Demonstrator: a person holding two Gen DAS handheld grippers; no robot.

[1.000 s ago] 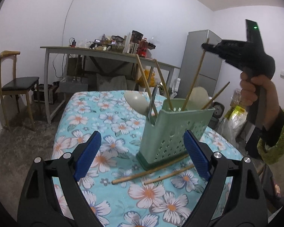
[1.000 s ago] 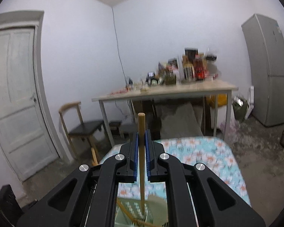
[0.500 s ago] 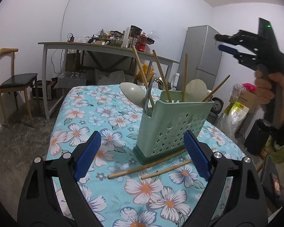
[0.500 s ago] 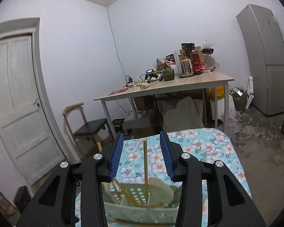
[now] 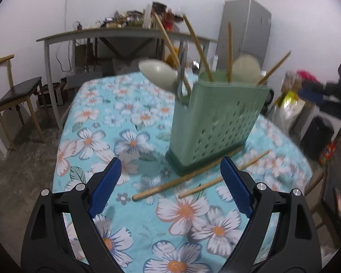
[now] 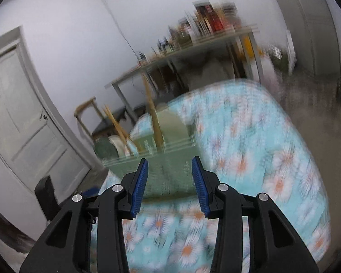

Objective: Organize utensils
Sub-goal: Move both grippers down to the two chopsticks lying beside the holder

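From the left wrist view I see the green utensil holder (image 5: 216,122) standing on the floral worktop (image 5: 184,211), with chopsticks and two pale spoons upright or leaning inside it; two loose chopsticks (image 5: 188,177) lie on the cloth just in front of the holder's base, the longer one touching its foot; my left gripper (image 5: 170,188) is wide open with nothing between its blue pads, poised above those chopsticks. The right wrist view does not show the loose chopsticks at all; it looks at the holder (image 6: 161,166) from its other side, heavily blurred, with a door beyond it that the left view never shows; my right gripper (image 6: 169,186) stands partly open and empty, the holder's wall showing in the gap between the pads. A second ago that gripper was clamped on an upright chopstick above the holder; now the stick stands inside the holder and the pads are apart. In the left view the person's hand with the right gripper was high beside the holder; it has since dropped out of clear sight, and the holder looms closer.
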